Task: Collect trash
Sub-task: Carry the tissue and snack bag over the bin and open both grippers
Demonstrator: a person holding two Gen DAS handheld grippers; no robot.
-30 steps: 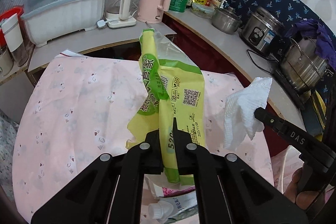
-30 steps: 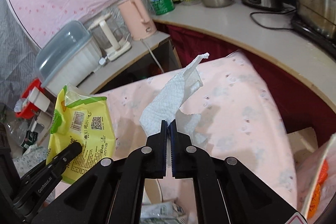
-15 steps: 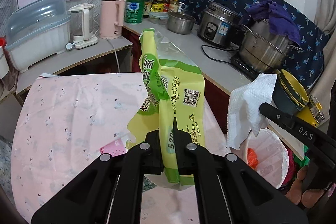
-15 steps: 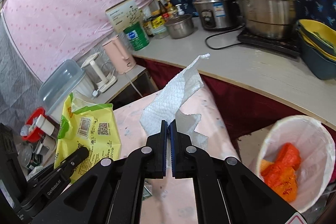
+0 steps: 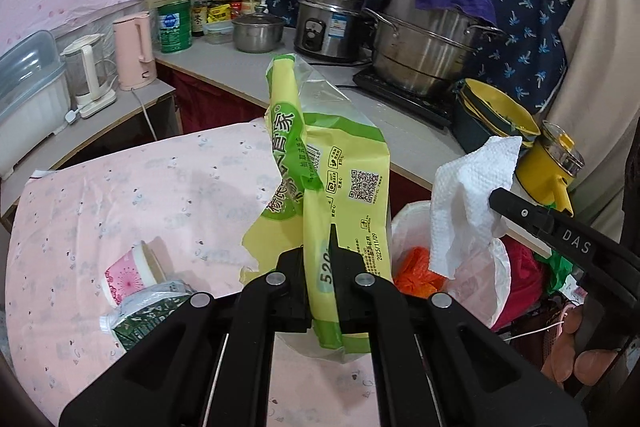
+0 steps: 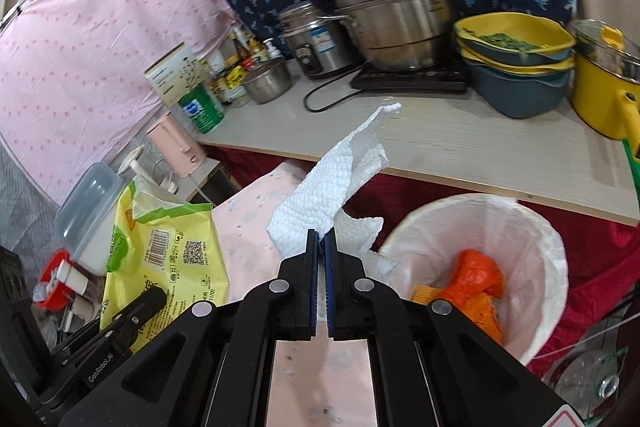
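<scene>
Your left gripper (image 5: 320, 259) is clamped on the yellow-green snack bag (image 5: 344, 183); your right gripper (image 6: 320, 247) pinches the paper towel (image 6: 332, 195). Carry both fully over the lined trash bin (image 6: 548, 227) beside the table (image 5: 120, 187), then release, letting neither catch on its rim.

Even indoor light, soft shadows — fisheye-bent edges, dark corner vignette.

Home kitchen: steel stockpot (image 5: 424, 43), rice cooker (image 5: 330, 21) (plugged in), pink kettle (image 5: 134, 51) on counter
</scene>
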